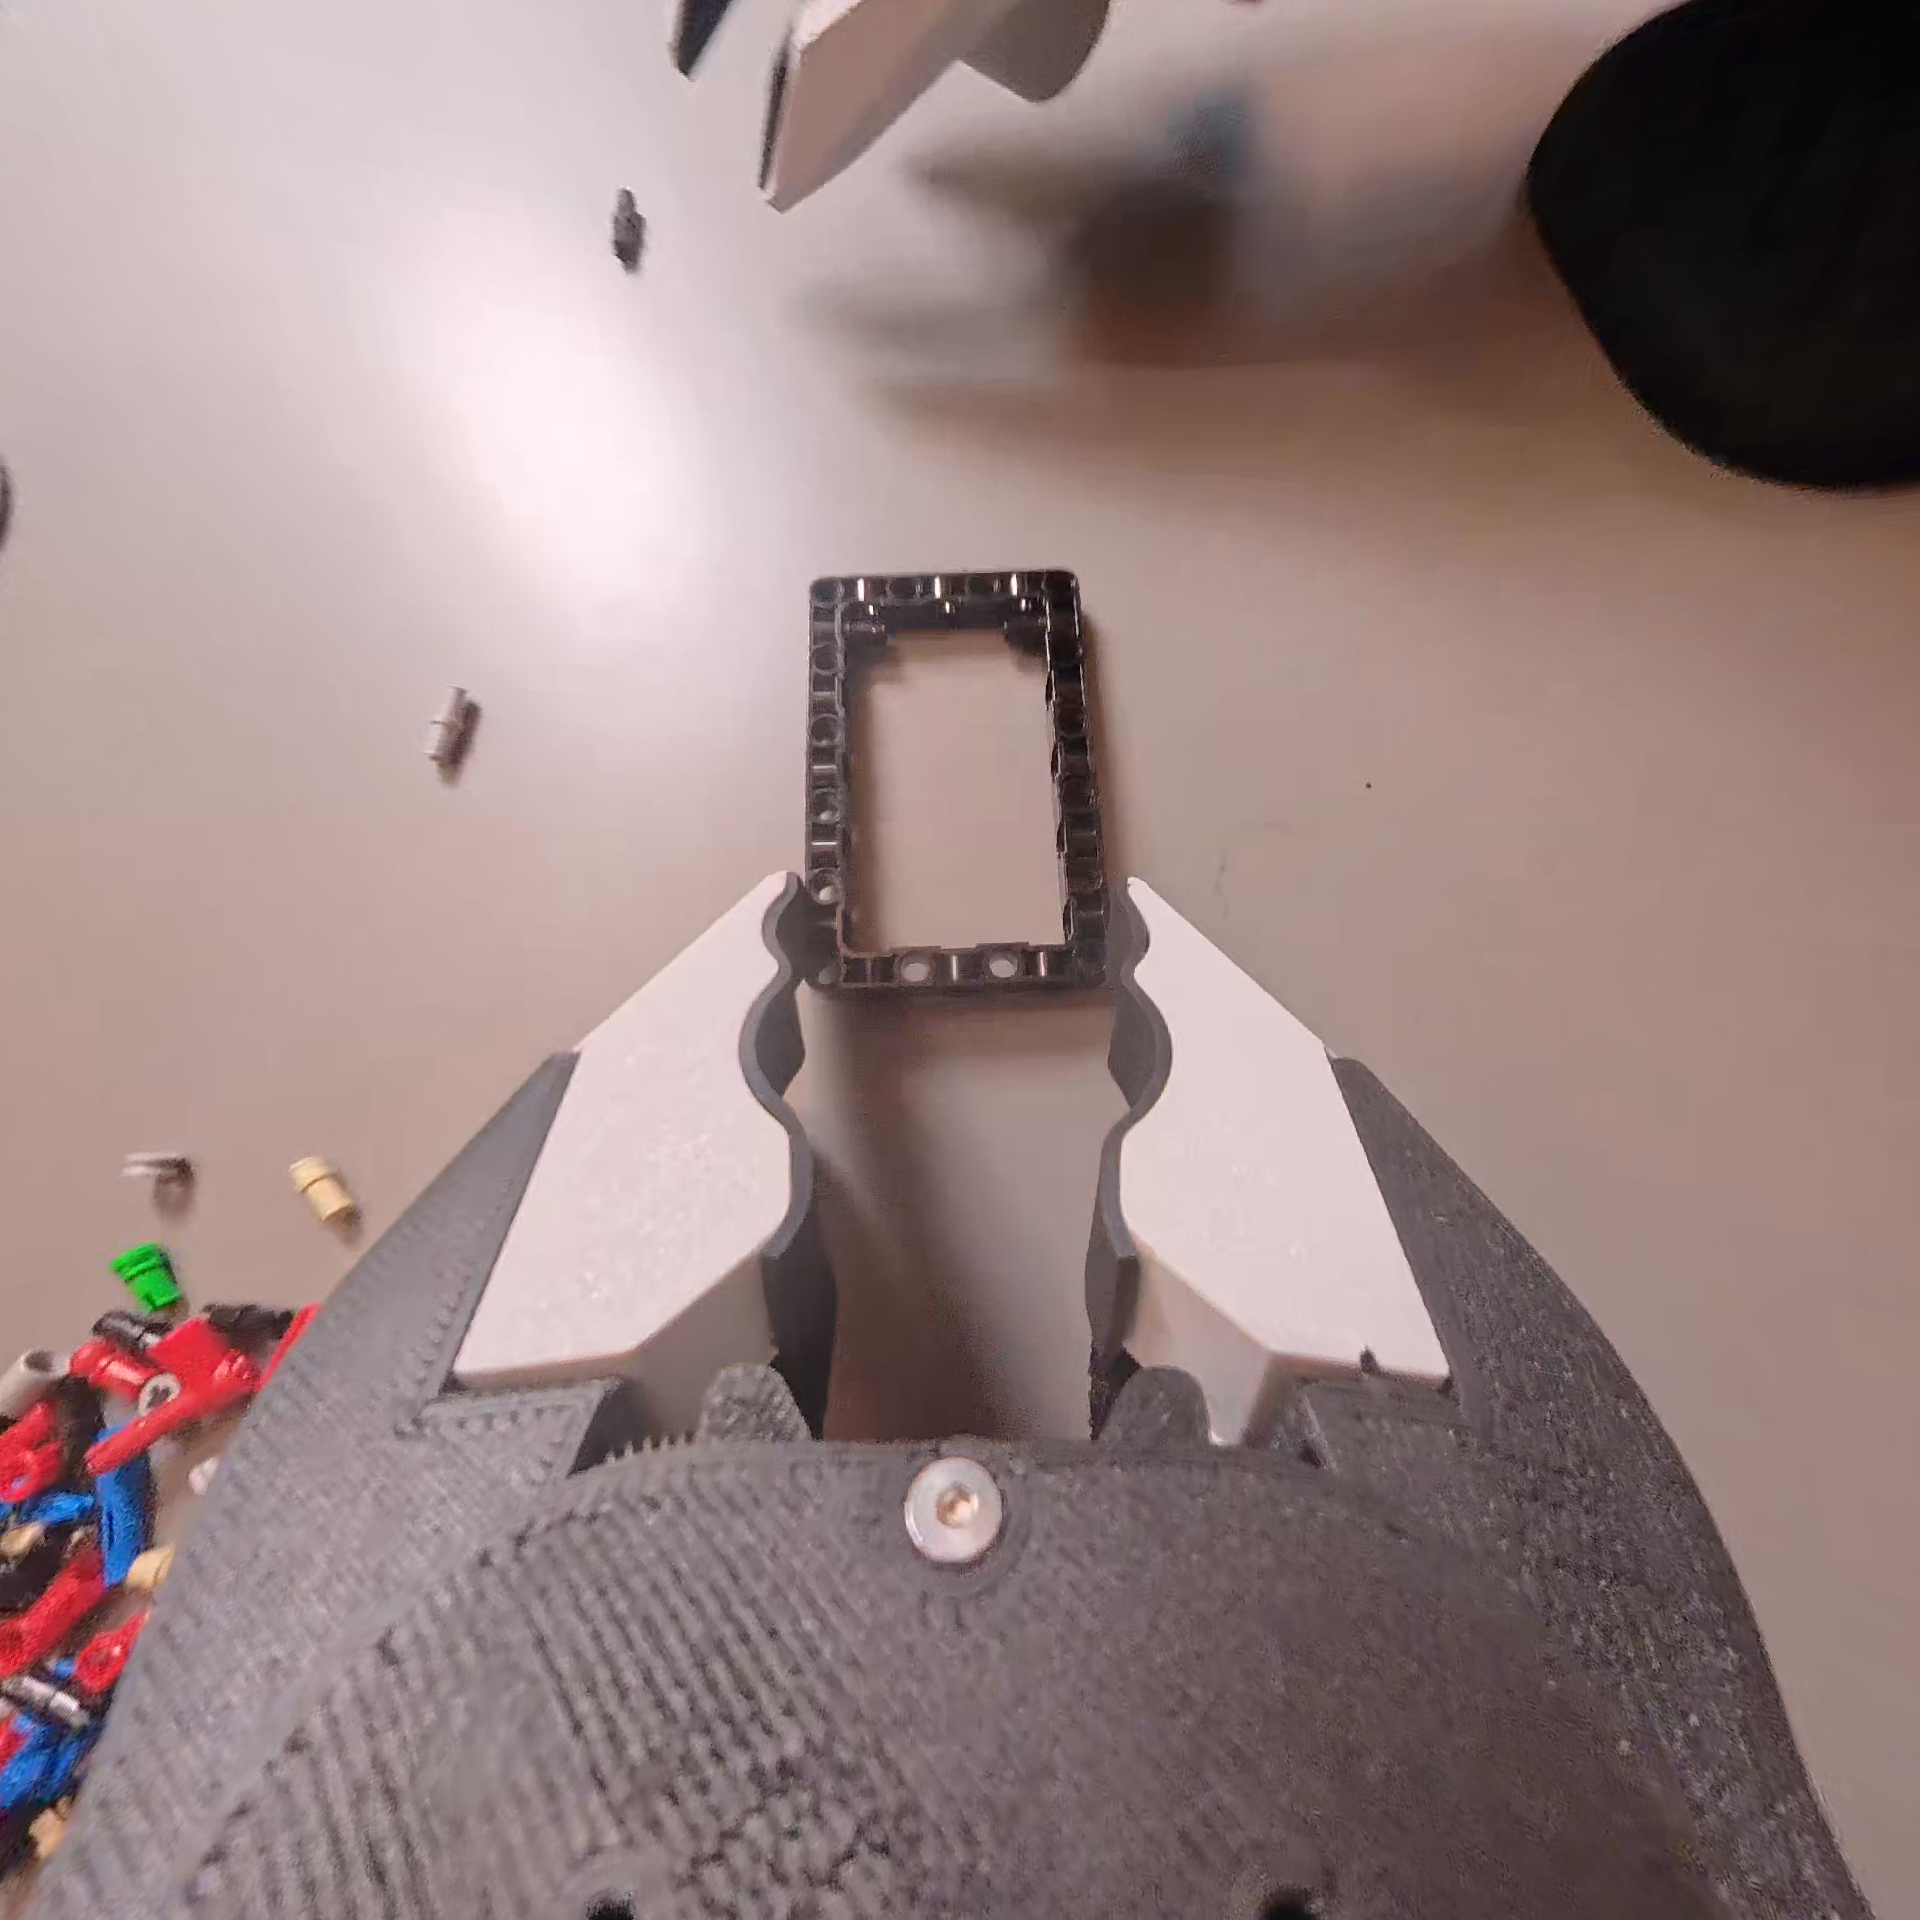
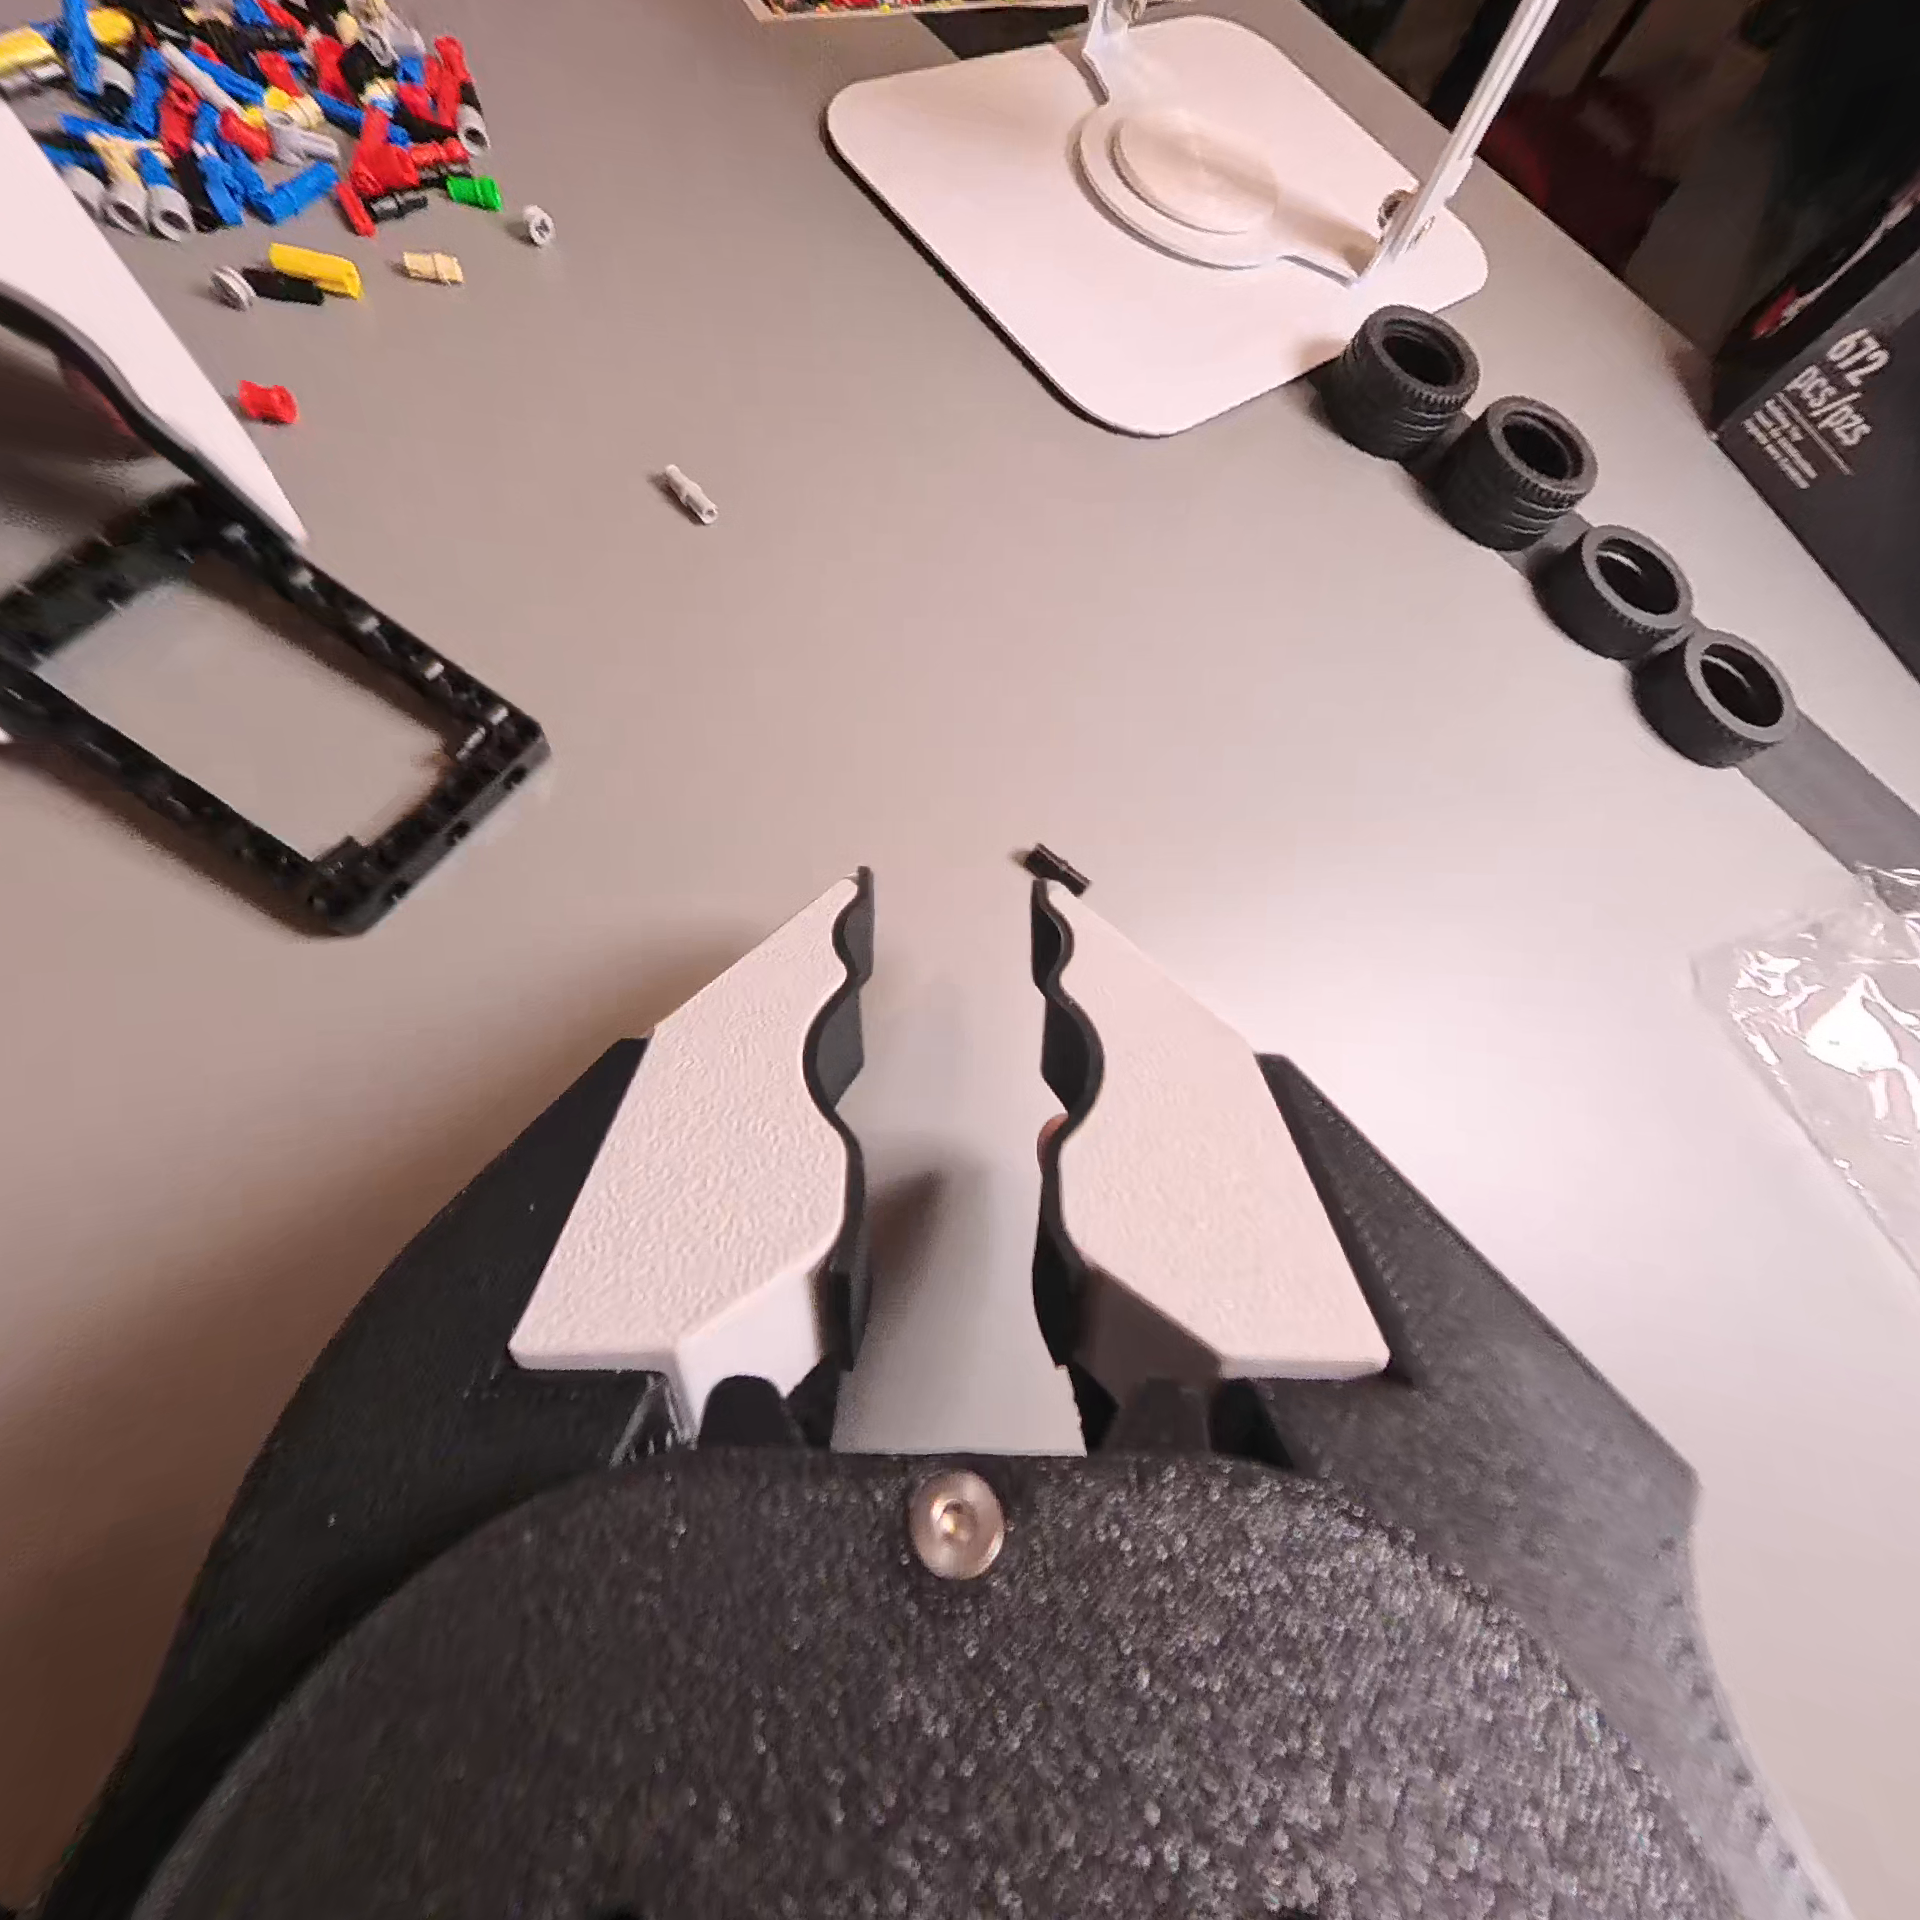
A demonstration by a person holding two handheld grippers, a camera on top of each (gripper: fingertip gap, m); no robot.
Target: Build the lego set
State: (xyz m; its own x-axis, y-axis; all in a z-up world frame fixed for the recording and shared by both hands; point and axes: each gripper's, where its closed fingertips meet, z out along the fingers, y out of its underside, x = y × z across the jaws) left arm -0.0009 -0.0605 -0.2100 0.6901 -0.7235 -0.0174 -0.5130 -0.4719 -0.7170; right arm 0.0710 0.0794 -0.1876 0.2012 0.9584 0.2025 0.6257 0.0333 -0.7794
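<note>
A black rectangular Lego frame (image 1: pixel 831 779) lies on the grey table straight ahead of my left gripper (image 1: pixel 956 914). The gripper's two pads press on the frame's long sides at its near end. The frame also shows at the left of the right wrist view (image 2: pixel 395 639), with the left gripper's white finger over it. My right gripper (image 2: pixel 951 883) is partly open and empty, low over the table to the right of the frame. A tiny black pin (image 2: pixel 1058 869) lies just beyond its right fingertip.
A pile of red, blue, yellow and black pieces (image 2: pixel 260 135) lies at the far left and also shows in the left wrist view (image 1: pixel 83 1455). A grey pin (image 2: pixel 689 492) lies alone. Several black tyres (image 2: pixel 1527 478), a white stand base (image 2: pixel 1039 260), a black box (image 2: pixel 1829 343) and a plastic bag (image 2: pixel 1829 1018) are at the right. Left tips to right tips: about 15 cm. From the left gripper's tips to the grey pin (image 2: pixel 689 492) is close to 8 cm. My left wrist view (image 1: pixel 446 729) looks at it from another angle.
</note>
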